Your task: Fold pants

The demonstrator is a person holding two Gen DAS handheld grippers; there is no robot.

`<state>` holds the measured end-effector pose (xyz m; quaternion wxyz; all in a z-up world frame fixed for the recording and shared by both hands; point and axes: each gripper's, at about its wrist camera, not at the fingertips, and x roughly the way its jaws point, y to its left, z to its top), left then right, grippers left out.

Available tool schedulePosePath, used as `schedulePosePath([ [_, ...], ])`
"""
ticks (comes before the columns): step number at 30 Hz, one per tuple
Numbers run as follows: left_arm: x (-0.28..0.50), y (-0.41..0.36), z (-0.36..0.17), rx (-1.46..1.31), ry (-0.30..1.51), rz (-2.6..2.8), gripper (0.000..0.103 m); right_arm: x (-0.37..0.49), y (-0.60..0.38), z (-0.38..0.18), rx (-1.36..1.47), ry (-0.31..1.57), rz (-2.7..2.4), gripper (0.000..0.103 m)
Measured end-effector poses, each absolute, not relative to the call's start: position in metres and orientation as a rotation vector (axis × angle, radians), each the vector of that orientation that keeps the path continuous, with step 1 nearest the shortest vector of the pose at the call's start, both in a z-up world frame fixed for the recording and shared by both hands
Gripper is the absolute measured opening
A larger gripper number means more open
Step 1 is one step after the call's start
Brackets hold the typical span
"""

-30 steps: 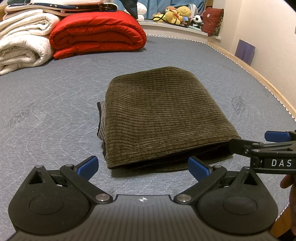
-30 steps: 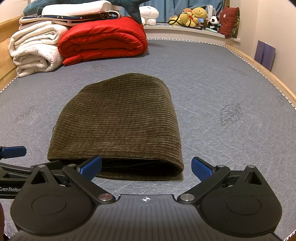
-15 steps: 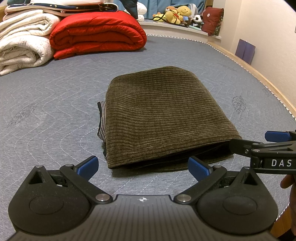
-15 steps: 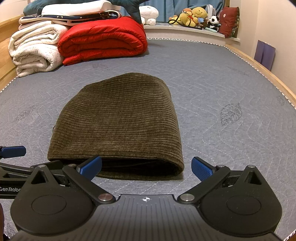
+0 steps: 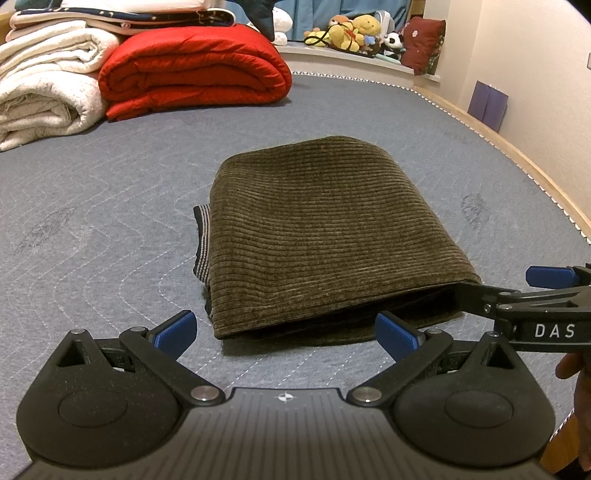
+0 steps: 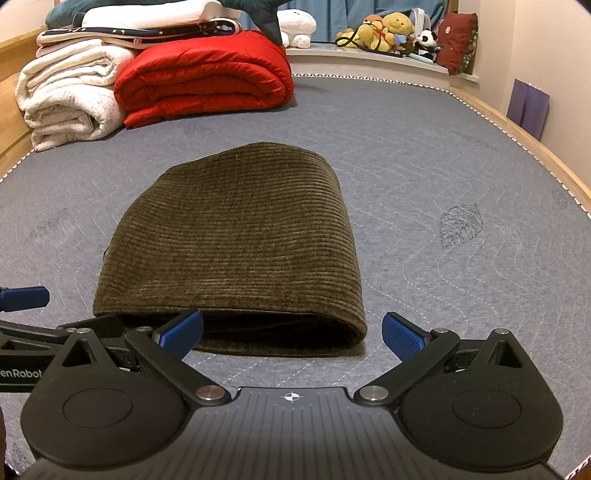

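Neatly folded, the olive corduroy pants point(image 5: 325, 236) lay in the middle of the grey quilted mattress point(image 5: 110, 206), a striped waistband edge poking out at their left side. Just short of the near edge, the left gripper point(image 5: 286, 328) hovered with its blue pads spread wide, holding nothing. The right gripper point(image 6: 291, 332) sat beside it, equally spread and empty. Farther back were a red comforter point(image 6: 207, 85), white blankets point(image 6: 70, 96) and stuffed toys point(image 6: 388, 27) on a ledge.
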<state>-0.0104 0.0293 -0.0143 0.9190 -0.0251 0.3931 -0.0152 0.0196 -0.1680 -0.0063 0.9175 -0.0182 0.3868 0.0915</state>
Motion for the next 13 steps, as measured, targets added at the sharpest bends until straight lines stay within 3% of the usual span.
schedulePosePath([
  [13,-0.0132,0.0268,-0.0121,-0.043,0.799,-0.044,0.103,0.0189,-0.1621,-0.0066,-0.046,0.800,0.178,0.102],
])
